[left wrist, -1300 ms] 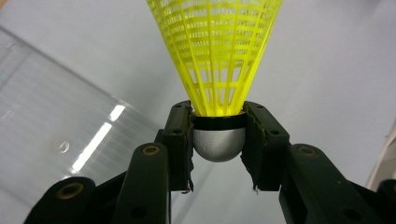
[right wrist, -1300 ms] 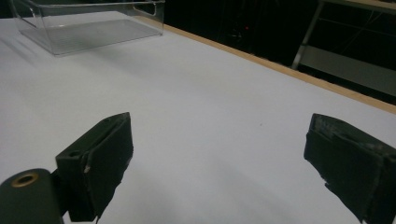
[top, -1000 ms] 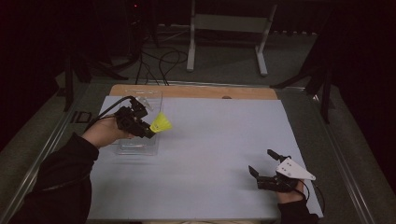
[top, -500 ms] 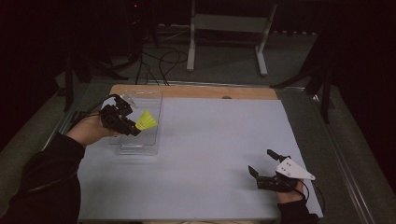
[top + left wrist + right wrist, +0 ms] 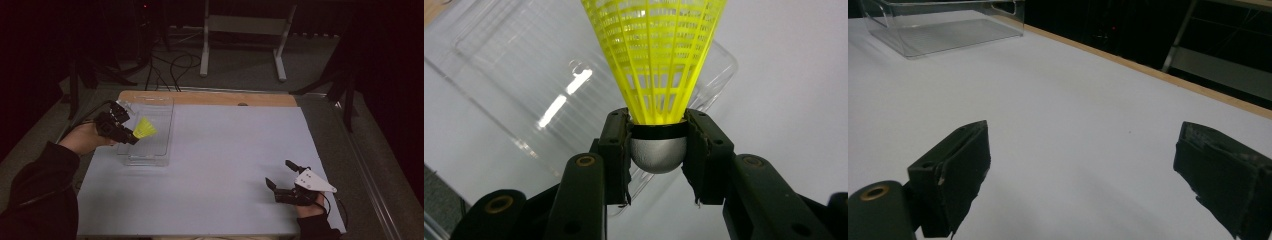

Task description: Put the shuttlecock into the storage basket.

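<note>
A yellow shuttlecock (image 5: 144,129) with a silver-grey cap (image 5: 658,152) is held over the clear plastic box (image 5: 160,148) at the table's left. My left gripper (image 5: 128,136) is shut on the cap, and the yellow skirt (image 5: 655,55) points away from the jaws, above the box's floor (image 5: 524,75). My right gripper (image 5: 283,175) rests near the table's front right corner, open, with nothing between its fingers (image 5: 955,172). The right gripper view has that gripper (image 5: 1088,175) aimed across bare white table toward the box (image 5: 943,30).
The white table sheet (image 5: 230,150) has a wooden strip (image 5: 210,98) along its far edge. Past it, on the dark floor, are a metal stand (image 5: 245,35) and cables (image 5: 170,60). A metal rail (image 5: 372,165) runs along the right side.
My left gripper has carried the shuttlecock leftward and slightly away, from beside the box's right wall to over the box. The right gripper has stayed still.
</note>
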The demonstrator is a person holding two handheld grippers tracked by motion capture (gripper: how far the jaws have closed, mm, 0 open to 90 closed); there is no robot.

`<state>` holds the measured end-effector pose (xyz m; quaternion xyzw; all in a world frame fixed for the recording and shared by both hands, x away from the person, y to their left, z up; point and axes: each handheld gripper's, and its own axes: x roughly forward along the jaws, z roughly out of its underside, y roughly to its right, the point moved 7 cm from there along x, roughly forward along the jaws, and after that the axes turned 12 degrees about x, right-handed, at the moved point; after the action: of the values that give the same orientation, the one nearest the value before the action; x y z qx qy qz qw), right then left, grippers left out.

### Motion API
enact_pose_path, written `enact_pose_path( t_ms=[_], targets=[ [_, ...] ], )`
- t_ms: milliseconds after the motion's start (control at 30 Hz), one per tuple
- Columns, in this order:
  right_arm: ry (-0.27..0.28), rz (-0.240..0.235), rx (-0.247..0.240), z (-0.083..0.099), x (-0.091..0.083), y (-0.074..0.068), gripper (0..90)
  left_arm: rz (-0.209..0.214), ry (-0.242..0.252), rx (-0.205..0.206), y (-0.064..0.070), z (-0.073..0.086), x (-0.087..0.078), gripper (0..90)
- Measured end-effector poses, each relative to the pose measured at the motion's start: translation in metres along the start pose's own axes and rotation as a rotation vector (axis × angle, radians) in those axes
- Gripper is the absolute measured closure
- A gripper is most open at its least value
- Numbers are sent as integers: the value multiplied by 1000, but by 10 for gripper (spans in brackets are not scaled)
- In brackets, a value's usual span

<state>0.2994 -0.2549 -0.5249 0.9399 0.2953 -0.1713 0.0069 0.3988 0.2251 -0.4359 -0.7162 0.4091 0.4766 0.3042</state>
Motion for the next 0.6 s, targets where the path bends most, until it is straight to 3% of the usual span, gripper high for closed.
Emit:
enact_pose_path(
  t_ms=[600],
  targets=[
    [-3,0,-6,0,0,0,80,-28,0,-59,-15,20,-9,652]
  ],
)
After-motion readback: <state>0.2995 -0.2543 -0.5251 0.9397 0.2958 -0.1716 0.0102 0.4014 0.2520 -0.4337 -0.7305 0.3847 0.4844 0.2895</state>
